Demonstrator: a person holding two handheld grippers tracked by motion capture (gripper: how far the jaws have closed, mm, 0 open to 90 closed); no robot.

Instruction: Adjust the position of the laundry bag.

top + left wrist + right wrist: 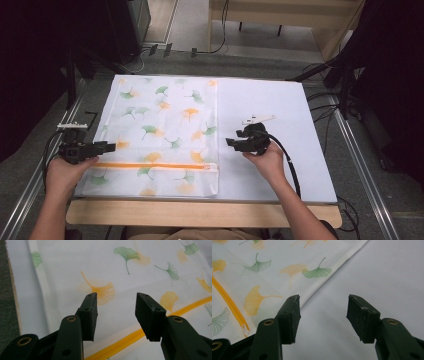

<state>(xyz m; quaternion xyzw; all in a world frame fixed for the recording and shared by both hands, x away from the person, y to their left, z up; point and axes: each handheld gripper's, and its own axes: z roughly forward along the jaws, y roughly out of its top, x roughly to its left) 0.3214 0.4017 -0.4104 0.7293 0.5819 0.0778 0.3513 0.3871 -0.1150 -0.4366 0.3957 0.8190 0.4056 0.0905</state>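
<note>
In the left gripper view the leaf-print laundry bag (125, 272) runs off the top, right and bottom edges, and its orange zipper (140, 333) is cut off at both ends, partly hidden behind the black jaws. In the right gripper view the zipper's end (244, 328) is blurred, so its pull cannot be made out. In the high view the person's forearms leave the bottom edge.

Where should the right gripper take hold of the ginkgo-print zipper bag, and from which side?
Probably the bag's right hem, near the zipper's end. It lies flat, so only an edge offers purchase. The right gripper, jaws open, sits just right of that hem; coming in low from the right looks best.
</note>
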